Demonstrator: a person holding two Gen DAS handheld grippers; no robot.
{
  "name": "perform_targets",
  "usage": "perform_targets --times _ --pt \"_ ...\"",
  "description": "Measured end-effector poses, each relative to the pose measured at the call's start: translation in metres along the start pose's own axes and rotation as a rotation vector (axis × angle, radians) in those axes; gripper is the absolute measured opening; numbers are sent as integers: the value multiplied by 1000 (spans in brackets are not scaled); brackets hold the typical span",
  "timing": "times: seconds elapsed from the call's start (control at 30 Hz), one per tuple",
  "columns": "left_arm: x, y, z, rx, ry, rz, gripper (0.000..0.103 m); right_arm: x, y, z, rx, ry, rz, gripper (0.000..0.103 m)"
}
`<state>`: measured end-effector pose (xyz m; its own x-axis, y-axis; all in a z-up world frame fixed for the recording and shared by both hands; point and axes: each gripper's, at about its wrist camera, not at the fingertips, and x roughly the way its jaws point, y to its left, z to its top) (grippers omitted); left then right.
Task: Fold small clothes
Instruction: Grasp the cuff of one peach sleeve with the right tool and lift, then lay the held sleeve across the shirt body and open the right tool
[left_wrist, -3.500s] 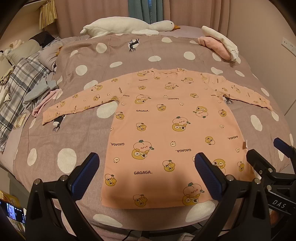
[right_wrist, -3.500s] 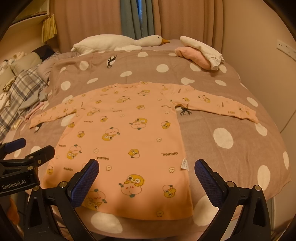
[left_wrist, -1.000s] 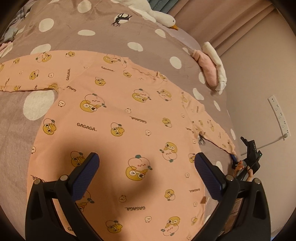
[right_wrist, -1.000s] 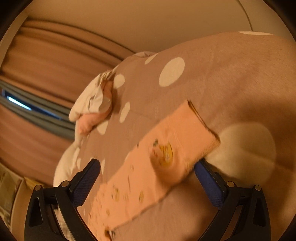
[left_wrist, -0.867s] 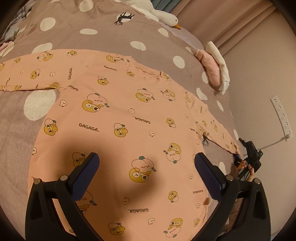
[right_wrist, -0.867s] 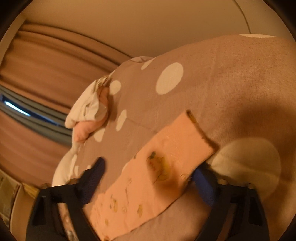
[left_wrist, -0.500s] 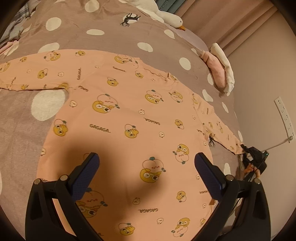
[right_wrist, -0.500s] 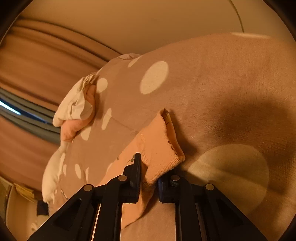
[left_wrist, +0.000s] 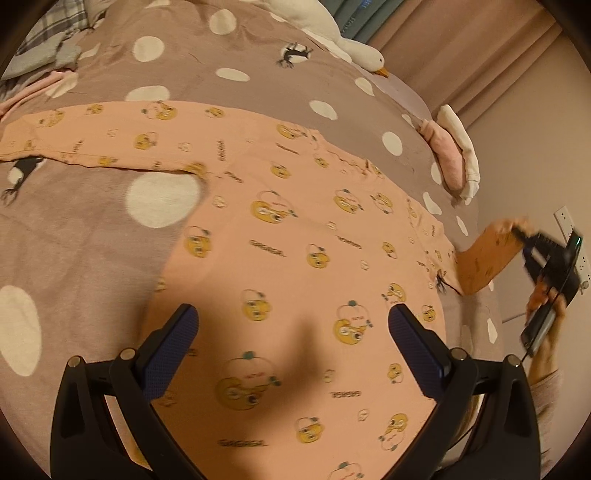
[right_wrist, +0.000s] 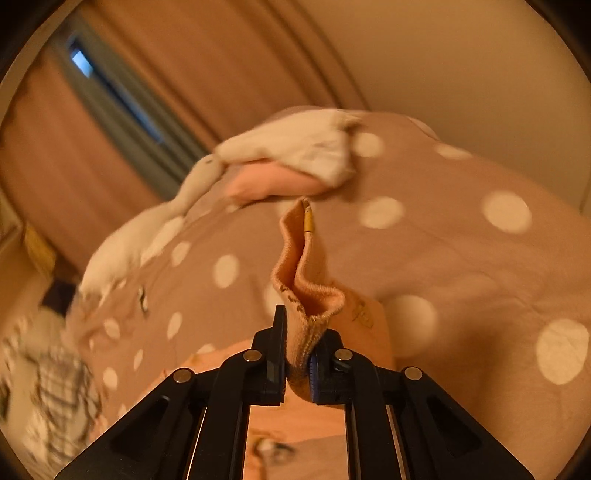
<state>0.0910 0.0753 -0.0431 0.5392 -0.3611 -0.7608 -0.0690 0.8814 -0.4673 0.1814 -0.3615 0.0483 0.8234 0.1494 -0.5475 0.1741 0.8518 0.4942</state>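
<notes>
An orange long-sleeved shirt (left_wrist: 295, 236) with yellow cartoon prints lies spread flat on the dotted bedcover (left_wrist: 74, 236). My left gripper (left_wrist: 293, 325) is open and empty, hovering above the shirt's lower body. My right gripper (right_wrist: 298, 350) is shut on the cuff of the shirt's right sleeve (right_wrist: 306, 280) and holds it lifted off the bed. In the left wrist view the right gripper (left_wrist: 524, 240) shows at the far right with the raised sleeve (left_wrist: 484, 258) bent upward. The left sleeve (left_wrist: 92, 136) lies flat, stretched out to the left.
A white goose plush (left_wrist: 332, 33) lies at the head of the bed. A folded pink and white pile (left_wrist: 454, 162) sits near the right edge, also in the right wrist view (right_wrist: 295, 162). Plaid and grey clothes (left_wrist: 48, 48) lie far left. A wall with a socket (left_wrist: 565, 221) is right.
My right gripper closed on the sleeve cuff about half a second ago and has since lifted it off the bed. My left gripper drifted slightly over the shirt and stayed open.
</notes>
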Motion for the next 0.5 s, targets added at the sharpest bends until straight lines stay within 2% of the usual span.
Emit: perform_targets --times 0.23,0.33,0.5 --pt "-15 26 -1 -16 -27 18 103 31 117 -11 -191 43 100 9" --pt "-18 37 -4 -25 -26 26 103 47 168 -32 -309 63 118 9" --pt "-17 54 -6 -52 -14 38 103 73 226 -89 -486 127 135 9"
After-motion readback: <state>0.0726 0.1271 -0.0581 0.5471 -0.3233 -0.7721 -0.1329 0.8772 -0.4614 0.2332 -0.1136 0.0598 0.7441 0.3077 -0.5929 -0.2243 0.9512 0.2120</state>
